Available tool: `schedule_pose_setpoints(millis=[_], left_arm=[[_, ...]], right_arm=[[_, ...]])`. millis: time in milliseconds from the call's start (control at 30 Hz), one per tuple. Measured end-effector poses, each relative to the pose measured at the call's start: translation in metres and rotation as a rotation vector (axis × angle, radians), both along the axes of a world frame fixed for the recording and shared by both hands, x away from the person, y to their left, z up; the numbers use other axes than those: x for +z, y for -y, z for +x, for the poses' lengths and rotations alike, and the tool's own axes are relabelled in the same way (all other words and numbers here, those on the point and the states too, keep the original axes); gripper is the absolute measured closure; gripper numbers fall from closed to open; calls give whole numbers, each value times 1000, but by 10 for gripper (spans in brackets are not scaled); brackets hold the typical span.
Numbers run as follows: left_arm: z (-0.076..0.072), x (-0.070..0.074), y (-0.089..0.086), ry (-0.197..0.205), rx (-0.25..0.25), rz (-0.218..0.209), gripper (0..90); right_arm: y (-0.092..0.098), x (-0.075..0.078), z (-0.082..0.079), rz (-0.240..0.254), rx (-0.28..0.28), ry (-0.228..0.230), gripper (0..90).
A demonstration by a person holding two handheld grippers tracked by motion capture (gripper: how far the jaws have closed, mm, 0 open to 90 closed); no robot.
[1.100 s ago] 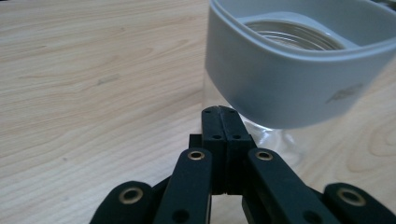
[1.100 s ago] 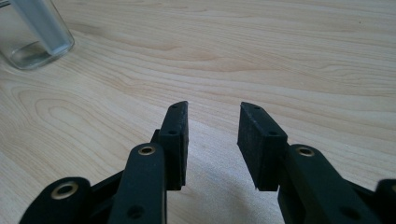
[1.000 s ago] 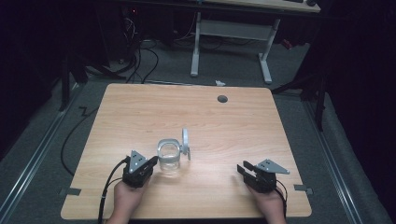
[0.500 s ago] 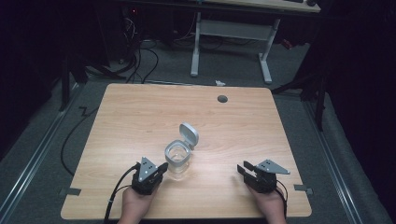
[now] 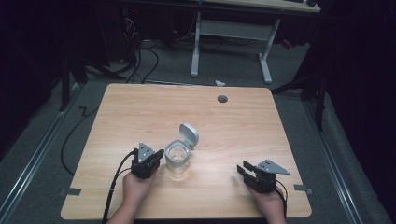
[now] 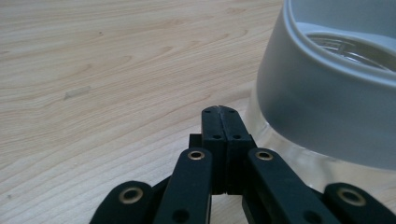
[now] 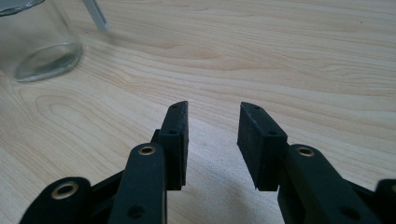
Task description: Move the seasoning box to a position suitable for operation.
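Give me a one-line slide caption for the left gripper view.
Left gripper, jaws shut and empty, beside the grey-collared glass jar on the wooden table.

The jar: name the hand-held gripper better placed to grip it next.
Probably left. The left hand-held gripper sits right beside the jar, though shut; the right hand-held gripper is open but farther off.

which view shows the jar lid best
The high view: the whole lid stands flipped open behind the jar. The right gripper view catches a sliver of it; the left gripper view shows the jar's grey collar.
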State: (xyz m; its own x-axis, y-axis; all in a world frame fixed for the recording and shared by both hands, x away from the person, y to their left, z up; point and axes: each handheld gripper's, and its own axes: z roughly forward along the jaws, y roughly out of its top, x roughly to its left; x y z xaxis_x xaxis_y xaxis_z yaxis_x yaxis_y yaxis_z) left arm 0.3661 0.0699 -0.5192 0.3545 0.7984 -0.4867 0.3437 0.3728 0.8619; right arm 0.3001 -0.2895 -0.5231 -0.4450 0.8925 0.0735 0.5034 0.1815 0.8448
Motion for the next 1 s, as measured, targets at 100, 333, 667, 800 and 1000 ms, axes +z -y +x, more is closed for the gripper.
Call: schedule_pose_setpoints(millis=[100, 333, 667, 800, 1000], left_arm=[[-2, -2, 3, 2, -12, 12, 900], [-10, 0, 6, 11, -28, 11, 900], [-33, 2, 15, 22, -75, -1, 900], [-40, 2, 21, 28, -100, -2, 900], [-46, 3, 28, 28, -125, -4, 900]], right_arm=[[0, 0, 0, 2, -1, -3, 636], [-1, 0, 0, -1, 2, 1, 636], [-2, -1, 0, -6, 4, -3, 635], [-3, -1, 0, -7, 5, -4, 634], [-4, -1, 0, -8, 6, -3, 633]])
